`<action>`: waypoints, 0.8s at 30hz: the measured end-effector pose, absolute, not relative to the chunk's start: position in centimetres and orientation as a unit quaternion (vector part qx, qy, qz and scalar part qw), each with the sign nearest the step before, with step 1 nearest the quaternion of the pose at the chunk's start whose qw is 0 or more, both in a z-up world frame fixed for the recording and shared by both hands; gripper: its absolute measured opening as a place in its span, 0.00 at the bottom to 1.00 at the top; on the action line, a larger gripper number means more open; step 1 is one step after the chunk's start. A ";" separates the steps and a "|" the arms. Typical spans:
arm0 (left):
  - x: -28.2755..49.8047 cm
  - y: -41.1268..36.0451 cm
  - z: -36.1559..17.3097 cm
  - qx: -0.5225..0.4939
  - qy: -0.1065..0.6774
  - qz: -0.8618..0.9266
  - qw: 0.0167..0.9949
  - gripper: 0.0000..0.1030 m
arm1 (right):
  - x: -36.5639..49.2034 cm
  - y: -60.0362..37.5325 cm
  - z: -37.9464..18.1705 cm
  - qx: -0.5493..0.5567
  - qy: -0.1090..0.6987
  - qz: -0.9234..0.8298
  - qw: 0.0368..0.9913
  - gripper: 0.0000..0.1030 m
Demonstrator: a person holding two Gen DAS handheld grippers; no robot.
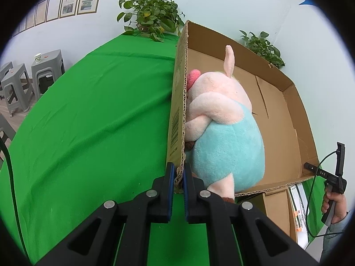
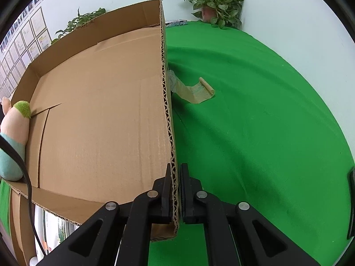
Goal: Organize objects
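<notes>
An open cardboard box (image 1: 286, 119) stands on the green cloth. Inside it, against the left wall, lies a plush pig (image 1: 224, 133) in pink and light blue. My left gripper (image 1: 178, 173) is shut on the box's left wall near its front corner. In the right wrist view my right gripper (image 2: 176, 173) is shut on the right wall of the same cardboard box (image 2: 99, 110), at its corrugated rim. The plush pig (image 2: 13, 137) shows at the far left of that view. The other handset, held by a hand (image 1: 335, 206), appears at the right edge of the left wrist view.
A strip of brown tape (image 2: 195, 89) trails from the box's right wall onto the green cloth (image 2: 255, 122). Potted plants (image 1: 150, 15) (image 2: 215, 2) stand at the table's far edge. Grey stools (image 1: 33, 77) are off to the left. A smaller carton (image 1: 277, 210) sits under the front edge.
</notes>
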State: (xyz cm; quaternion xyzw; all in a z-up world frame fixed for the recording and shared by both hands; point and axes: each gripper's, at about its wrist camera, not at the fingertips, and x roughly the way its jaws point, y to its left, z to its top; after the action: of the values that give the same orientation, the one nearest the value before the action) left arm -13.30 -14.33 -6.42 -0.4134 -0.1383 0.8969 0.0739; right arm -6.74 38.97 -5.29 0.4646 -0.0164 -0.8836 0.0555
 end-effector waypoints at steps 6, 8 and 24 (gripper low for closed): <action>-13.1 -14.1 -6.4 -0.411 -0.139 0.898 0.072 0.06 | -6.5 39.1 -5.1 0.467 -0.021 -0.882 0.056 0.02; -13.2 -14.1 -6.4 -0.411 -0.141 0.898 0.071 0.06 | -6.5 38.9 -4.9 0.467 -0.019 -0.882 0.055 0.02; -13.2 -14.0 -6.4 -0.407 -0.145 0.900 0.066 0.07 | -4.5 38.5 -4.2 0.471 -0.028 -0.880 0.052 0.03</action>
State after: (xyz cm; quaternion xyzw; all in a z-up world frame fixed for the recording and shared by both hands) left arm -13.16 -14.01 -6.43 -0.4066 -0.1447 0.8996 0.0658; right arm -4.49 38.51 -4.21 0.4709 -0.0276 -0.8802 0.0518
